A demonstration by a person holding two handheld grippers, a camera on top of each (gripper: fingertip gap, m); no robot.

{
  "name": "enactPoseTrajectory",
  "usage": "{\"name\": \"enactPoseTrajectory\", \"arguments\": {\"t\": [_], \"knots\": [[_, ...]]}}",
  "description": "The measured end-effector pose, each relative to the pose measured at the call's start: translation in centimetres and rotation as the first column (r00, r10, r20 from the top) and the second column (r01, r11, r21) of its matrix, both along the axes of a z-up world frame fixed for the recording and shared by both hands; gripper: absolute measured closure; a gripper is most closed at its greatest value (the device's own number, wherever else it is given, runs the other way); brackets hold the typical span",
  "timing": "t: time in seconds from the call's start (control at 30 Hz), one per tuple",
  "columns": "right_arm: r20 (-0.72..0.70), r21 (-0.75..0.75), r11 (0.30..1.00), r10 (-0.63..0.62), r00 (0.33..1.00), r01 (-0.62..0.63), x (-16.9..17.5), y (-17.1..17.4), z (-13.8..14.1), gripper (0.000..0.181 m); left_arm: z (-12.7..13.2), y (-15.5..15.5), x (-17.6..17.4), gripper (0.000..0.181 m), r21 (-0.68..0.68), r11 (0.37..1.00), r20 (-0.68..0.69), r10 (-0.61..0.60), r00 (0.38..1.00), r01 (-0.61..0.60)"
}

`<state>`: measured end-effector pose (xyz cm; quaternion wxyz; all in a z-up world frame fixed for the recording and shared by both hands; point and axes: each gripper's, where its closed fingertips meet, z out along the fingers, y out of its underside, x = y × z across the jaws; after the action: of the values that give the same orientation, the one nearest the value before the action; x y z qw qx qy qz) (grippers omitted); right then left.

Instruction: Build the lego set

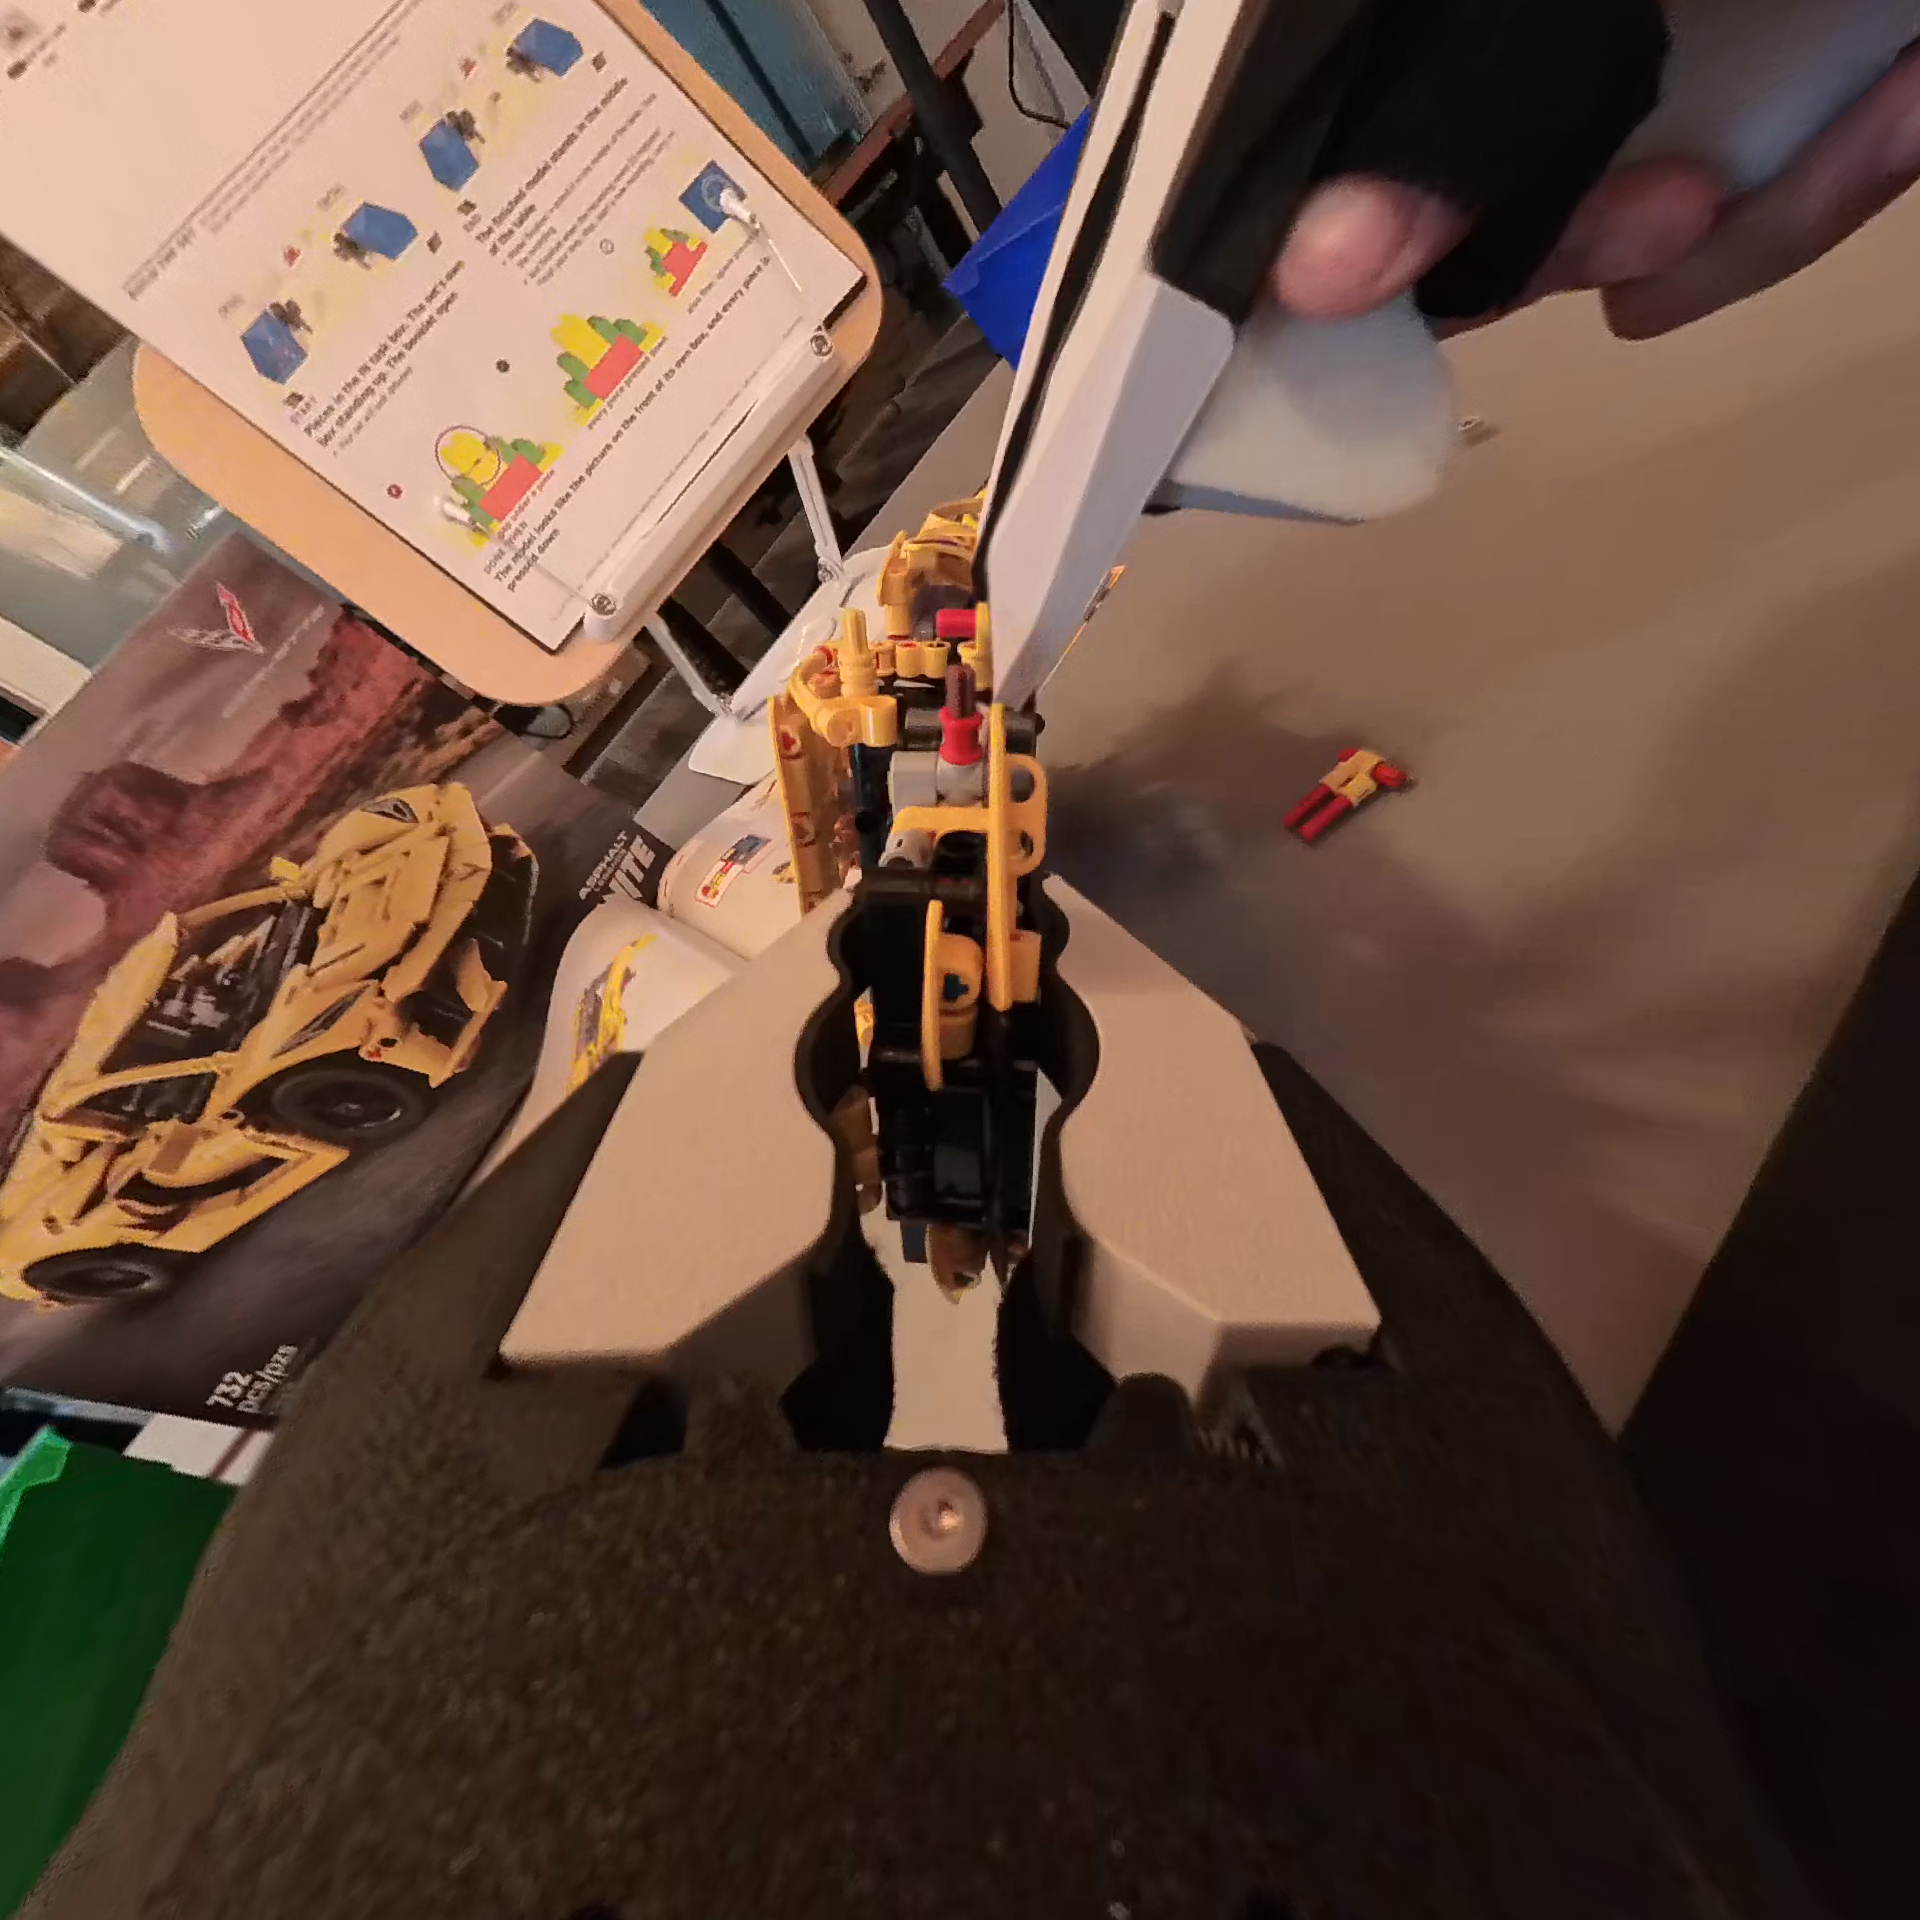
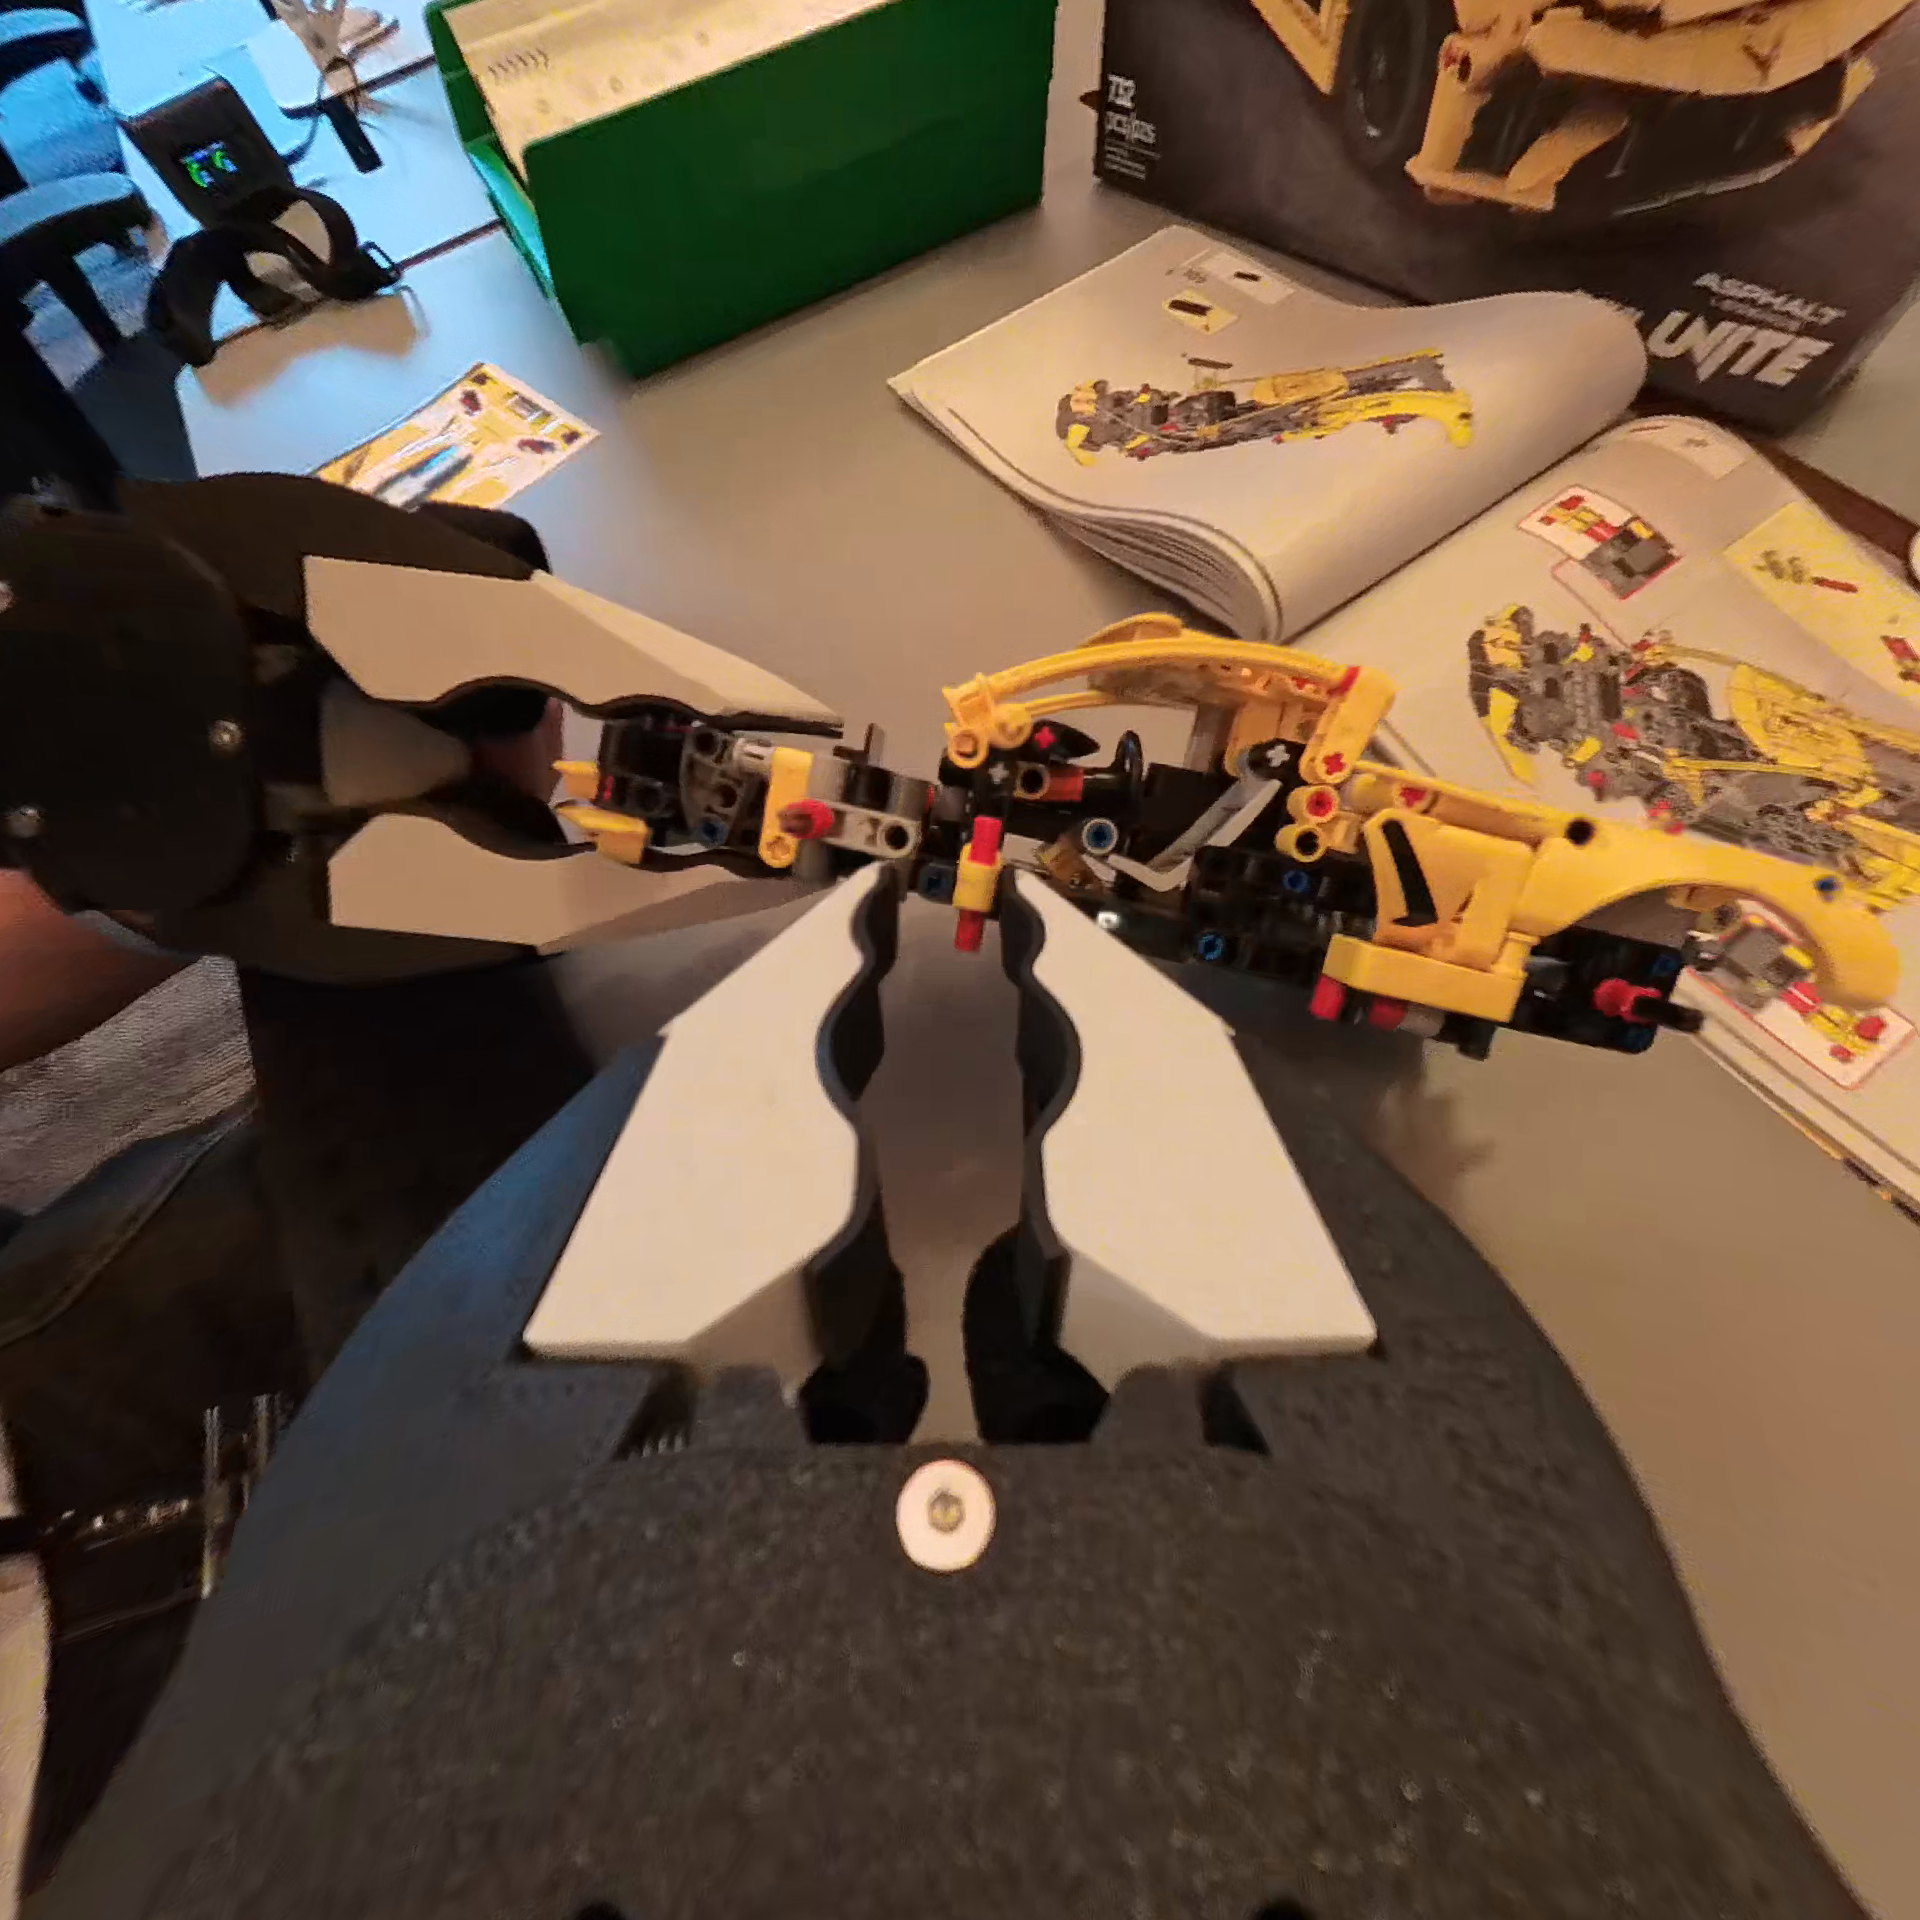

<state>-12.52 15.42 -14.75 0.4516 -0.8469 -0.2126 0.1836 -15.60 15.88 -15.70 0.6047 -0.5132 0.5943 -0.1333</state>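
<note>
The half-built yellow and black car model [image 2: 1226,821] is held above the grey worktop [image 2: 790,540], its long axis running across the right wrist view. The left gripper [image 2: 831,800] has its jaws clenched on the model's black front end, at the left of that view; in its own camera the same model [image 1: 956,935] runs straight away from the lens, pinched between the two grey fingers. The right gripper [image 2: 945,894] sits just below the model's middle, jaws released, with a small red and yellow pin assembly [image 2: 975,883] hanging down from the model into the gap between the tips. Whether the tips touch the model I cannot tell. In the left wrist view the right gripper [image 1: 1013,644] comes in from above, a person's hand [image 1: 1558,229] around its handle.

Beyond the model lies the open instruction booklet [image 2: 1299,436], its right-hand pages passing under the model's yellow rear. Behind the booklet stands the set's box [image 2: 1558,208], and left of the box a green bin [image 2: 790,197]. A sticker sheet [image 2: 468,431] lies on the worktop, near the green bin. A small loose red and yellow piece [image 1: 1345,792] rests on the worktop to the right of the model in the left wrist view. A printed sheet on a stand [image 1: 436,270] is above the box there.
</note>
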Motion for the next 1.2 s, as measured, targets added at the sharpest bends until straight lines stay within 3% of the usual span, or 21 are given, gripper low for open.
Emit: {"name": "enactPoseTrajectory", "arguments": {"t": [0.1, 0.67, 1.03, 1.2], "knots": [[-0.002, -0.008, 1.0, -0.021, 1.0, 0.021, 1.0, -0.4, -0.4, 0.174, -0.1, -0.6, 0.5, 0.153, 0.055, 0.998, -0.03, -0.006, 1.0, 0.008], [-0.326, -0.12, 0.993, -0.042, 0.944, 0.002, 4.3, -3.4, -3.1, 0.175, -1.6, -3.9, 4.0, 0.153, 0.401, 0.916, -0.222, 0.089, 0.971, 0.008], [-0.412, -0.065, 0.998, -0.008, 0.911, -0.02, 4.9, -4.0, -4.1, 0.174, -2.4, -4.8, 4.8, 0.153, 0.469, 0.883, -0.234, 0.103, 0.967, 0.019], [-0.503, -0.016, 1.0, 0.0, 0.864, -0.01, 5.0, -4.1, -4.6, 0.174, -2.8, -4.9, 5.0, 0.153, 0.487, 0.873, -0.234, 0.096, 0.968, 0.031]]}}
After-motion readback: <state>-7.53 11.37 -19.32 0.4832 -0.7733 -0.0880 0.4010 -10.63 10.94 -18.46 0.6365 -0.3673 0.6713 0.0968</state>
